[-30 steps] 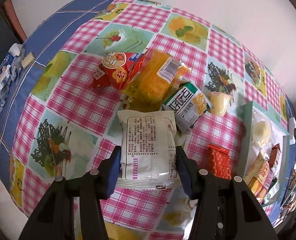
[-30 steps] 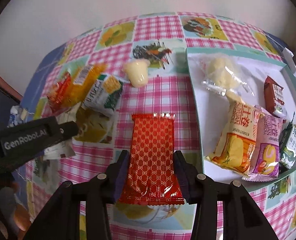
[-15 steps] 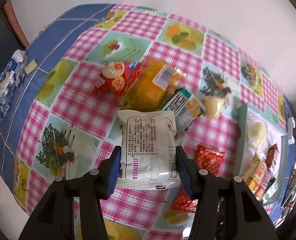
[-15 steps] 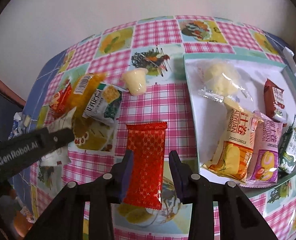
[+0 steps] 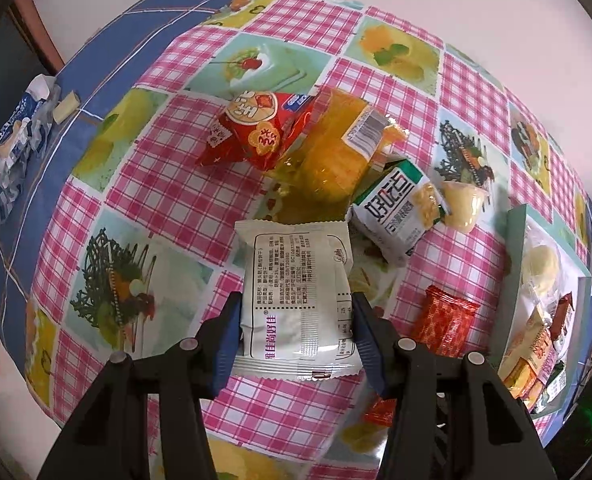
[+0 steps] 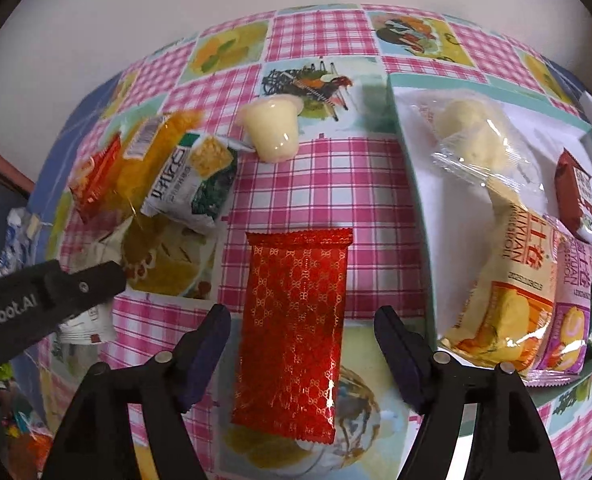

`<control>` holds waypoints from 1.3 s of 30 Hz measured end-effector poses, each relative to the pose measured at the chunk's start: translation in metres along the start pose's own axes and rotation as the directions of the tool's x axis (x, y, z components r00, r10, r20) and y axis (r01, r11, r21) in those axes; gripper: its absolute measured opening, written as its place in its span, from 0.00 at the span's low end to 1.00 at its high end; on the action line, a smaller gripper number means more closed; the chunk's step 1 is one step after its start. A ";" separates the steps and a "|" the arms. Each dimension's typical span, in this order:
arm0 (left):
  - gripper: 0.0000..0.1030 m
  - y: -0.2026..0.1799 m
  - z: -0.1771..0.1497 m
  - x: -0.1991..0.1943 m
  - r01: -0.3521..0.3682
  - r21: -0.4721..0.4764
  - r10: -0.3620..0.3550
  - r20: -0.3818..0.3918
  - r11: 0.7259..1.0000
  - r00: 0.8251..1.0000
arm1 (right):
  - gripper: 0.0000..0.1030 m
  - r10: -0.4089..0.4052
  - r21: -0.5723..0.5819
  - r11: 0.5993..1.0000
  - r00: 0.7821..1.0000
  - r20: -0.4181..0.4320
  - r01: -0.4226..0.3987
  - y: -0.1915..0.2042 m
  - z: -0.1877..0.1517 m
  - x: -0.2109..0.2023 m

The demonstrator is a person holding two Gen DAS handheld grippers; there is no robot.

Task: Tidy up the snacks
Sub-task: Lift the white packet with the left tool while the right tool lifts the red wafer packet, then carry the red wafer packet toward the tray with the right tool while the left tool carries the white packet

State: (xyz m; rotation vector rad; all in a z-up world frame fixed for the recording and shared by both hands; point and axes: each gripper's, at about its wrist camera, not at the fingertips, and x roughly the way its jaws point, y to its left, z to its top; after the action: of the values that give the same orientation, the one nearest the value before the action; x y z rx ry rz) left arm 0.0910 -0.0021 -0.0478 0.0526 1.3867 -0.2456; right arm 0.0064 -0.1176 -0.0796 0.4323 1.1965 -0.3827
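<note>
My left gripper (image 5: 296, 328) is shut on a white snack packet (image 5: 296, 292) and holds it above the table. My right gripper (image 6: 302, 340) is open, its jaws wide either side of a red patterned packet (image 6: 293, 320) that lies flat on the checked cloth. That red packet also shows in the left wrist view (image 5: 442, 320). A teal-rimmed tray (image 6: 412, 184) at the right holds several snacks. A loose pile sits at the left: a red bag (image 5: 255, 132), an orange packet (image 5: 332, 156), a green-white packet (image 5: 400, 208) and a jelly cup (image 6: 271, 128).
The left gripper's arm (image 6: 43, 304) reaches in at the left of the right wrist view. Crumpled blue-white wrappers (image 5: 15, 136) lie on the blue cloth at the far left. A wall stands behind the table.
My right gripper has opened and let go of the red packet, which now lies on the cloth between the jaws. My left gripper still holds the white packet and has lifted slightly.
</note>
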 end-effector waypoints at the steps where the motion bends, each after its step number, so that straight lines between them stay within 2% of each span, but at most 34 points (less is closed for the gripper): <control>1: 0.53 0.001 0.000 0.002 -0.002 -0.002 0.002 -0.006 1.000 1.000 | 0.75 -0.011 -0.010 1.000 1.000 0.001 0.011 0.002 0.000 0.002; 8: 0.53 0.001 0.002 0.020 -0.025 -0.001 0.025 -0.039 1.000 0.999 | 0.75 -0.115 -0.095 0.988 0.993 0.032 0.118 0.019 -0.002 0.015; 12: 0.53 0.001 0.001 0.032 -0.043 -0.001 0.043 -0.062 0.999 0.997 | 0.75 -0.122 -0.121 0.984 0.991 0.062 0.129 0.028 -0.004 0.018; 15: 0.53 0.001 0.002 0.041 -0.058 0.003 0.058 -0.080 0.998 0.995 | 0.74 -0.118 -0.115 0.985 0.991 0.064 0.124 0.028 -0.005 0.018; 17: 0.53 0.002 0.001 0.047 -0.063 0.007 0.063 -0.091 0.998 0.994 | 0.64 -0.118 -0.121 0.985 0.990 0.075 0.127 0.028 -0.008 0.017; 18: 0.53 0.001 0.000 0.050 -0.071 0.011 0.071 -0.093 0.997 0.993 | 0.53 -0.110 -0.130 0.984 0.991 0.081 0.120 0.028 -0.008 0.014; 19: 0.53 -0.001 0.000 0.052 -0.079 0.018 0.081 -0.091 0.997 0.993 | 0.52 -0.114 -0.137 0.983 0.990 0.080 0.124 0.027 -0.008 0.011; 24: 0.54 -0.006 -0.001 0.058 -0.094 0.030 0.096 -0.078 0.995 0.992 | 0.49 -0.098 -0.126 0.986 0.993 0.072 0.106 0.023 -0.006 0.006; 29: 0.53 -0.008 0.004 0.054 -0.080 0.026 0.082 -0.067 0.996 0.994 | 0.48 -0.071 -0.095 0.992 0.995 0.074 0.077 0.013 -0.001 0.000; 39: 0.52 -0.003 0.015 0.008 -0.032 0.002 0.032 0.023 0.999 0.999 | 0.46 -0.013 -0.059 0.998 0.986 0.166 0.023 0.003 0.004 -0.040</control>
State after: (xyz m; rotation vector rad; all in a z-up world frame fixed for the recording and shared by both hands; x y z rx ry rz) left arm 0.1056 -0.0087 -0.0521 0.0736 1.3618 -0.2210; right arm -0.0012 -0.1150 -0.0405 0.3303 1.0481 -0.3894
